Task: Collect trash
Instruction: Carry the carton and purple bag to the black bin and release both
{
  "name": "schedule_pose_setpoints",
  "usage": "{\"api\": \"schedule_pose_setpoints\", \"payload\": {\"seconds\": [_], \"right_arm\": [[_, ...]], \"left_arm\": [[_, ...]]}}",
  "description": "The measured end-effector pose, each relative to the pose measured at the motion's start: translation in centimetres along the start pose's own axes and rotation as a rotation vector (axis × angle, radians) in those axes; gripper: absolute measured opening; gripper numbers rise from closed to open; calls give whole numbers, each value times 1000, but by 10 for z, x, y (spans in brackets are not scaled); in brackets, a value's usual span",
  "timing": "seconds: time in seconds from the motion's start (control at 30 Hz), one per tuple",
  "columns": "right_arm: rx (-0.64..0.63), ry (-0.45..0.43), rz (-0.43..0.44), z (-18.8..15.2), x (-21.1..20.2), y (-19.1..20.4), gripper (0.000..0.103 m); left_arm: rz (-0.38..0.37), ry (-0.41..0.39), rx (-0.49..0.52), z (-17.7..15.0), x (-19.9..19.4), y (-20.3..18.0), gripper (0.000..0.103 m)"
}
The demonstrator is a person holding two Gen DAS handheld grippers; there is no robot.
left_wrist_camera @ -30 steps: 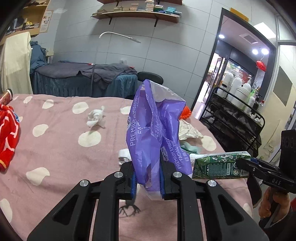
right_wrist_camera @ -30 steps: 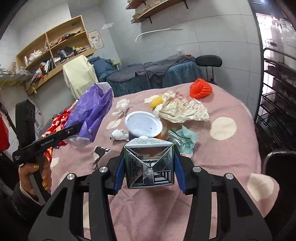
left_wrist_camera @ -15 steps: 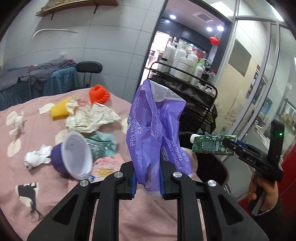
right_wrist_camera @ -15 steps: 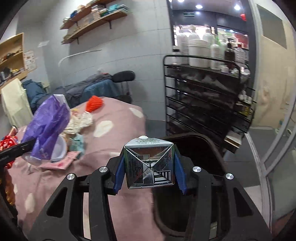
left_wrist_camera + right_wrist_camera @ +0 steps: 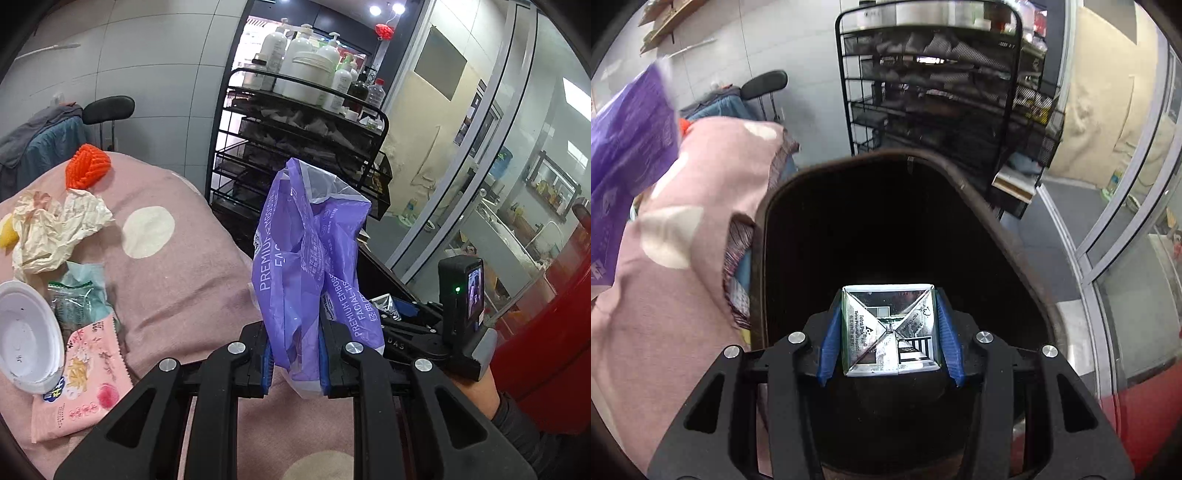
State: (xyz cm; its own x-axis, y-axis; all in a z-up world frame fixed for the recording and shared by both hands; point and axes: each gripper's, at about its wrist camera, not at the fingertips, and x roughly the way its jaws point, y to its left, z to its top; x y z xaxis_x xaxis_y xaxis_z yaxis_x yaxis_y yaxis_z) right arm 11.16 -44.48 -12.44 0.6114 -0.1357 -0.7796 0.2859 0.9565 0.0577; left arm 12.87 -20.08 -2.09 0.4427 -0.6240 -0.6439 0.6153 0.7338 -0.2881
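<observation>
My left gripper [image 5: 295,360] is shut on a purple plastic tissue bag [image 5: 314,258] that stands up between its fingers above the pink table's right edge. My right gripper [image 5: 889,338] is shut on a drink carton [image 5: 890,336], seen end-on, and holds it over the open mouth of a dark trash bin [image 5: 979,218] beside the table. The right gripper also shows in the left wrist view [image 5: 424,325], low at the right, with the carton's tip [image 5: 384,304] behind the bag. The purple bag also shows in the right wrist view [image 5: 624,147].
On the pink dotted tablecloth [image 5: 177,280] lie a white cup [image 5: 26,336], a pink wrapper [image 5: 81,384], a green packet [image 5: 74,295], crumpled paper [image 5: 55,225] and an orange knit item [image 5: 88,166]. A black wire rack [image 5: 306,147] with bottles stands behind the bin.
Both grippers have swung right, away from the table. The right one went from above the table to over the bin's mouth, carton still held. The left still holds the bag.
</observation>
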Motion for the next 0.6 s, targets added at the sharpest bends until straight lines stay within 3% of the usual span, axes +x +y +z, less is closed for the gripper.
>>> {"api": "schedule_pose_setpoints", "payload": {"seconds": [0.03, 0.1, 0.13, 0.23, 0.43, 0.6], "right_arm": [[5, 2, 1, 1, 3, 1, 51], [12, -6, -7, 0, 2, 2, 76], [16, -25, -13, 1, -2, 3, 79], [3, -58, -33, 0, -14, 5, 80], [-46, -108, -193, -10, -45, -3, 85], [7, -129, -250, -16, -72, -29, 86]], "left_arm": [[-3, 11, 0, 1, 4, -1, 19], [-7, 30, -2, 3, 12, -2, 19], [-12, 36, -2, 5, 15, -2, 19], [-22, 50, 4, 10, 21, -7, 19], [-26, 106, 27, 22, 50, -18, 19], [-45, 163, 54, 26, 81, -35, 19]]}}
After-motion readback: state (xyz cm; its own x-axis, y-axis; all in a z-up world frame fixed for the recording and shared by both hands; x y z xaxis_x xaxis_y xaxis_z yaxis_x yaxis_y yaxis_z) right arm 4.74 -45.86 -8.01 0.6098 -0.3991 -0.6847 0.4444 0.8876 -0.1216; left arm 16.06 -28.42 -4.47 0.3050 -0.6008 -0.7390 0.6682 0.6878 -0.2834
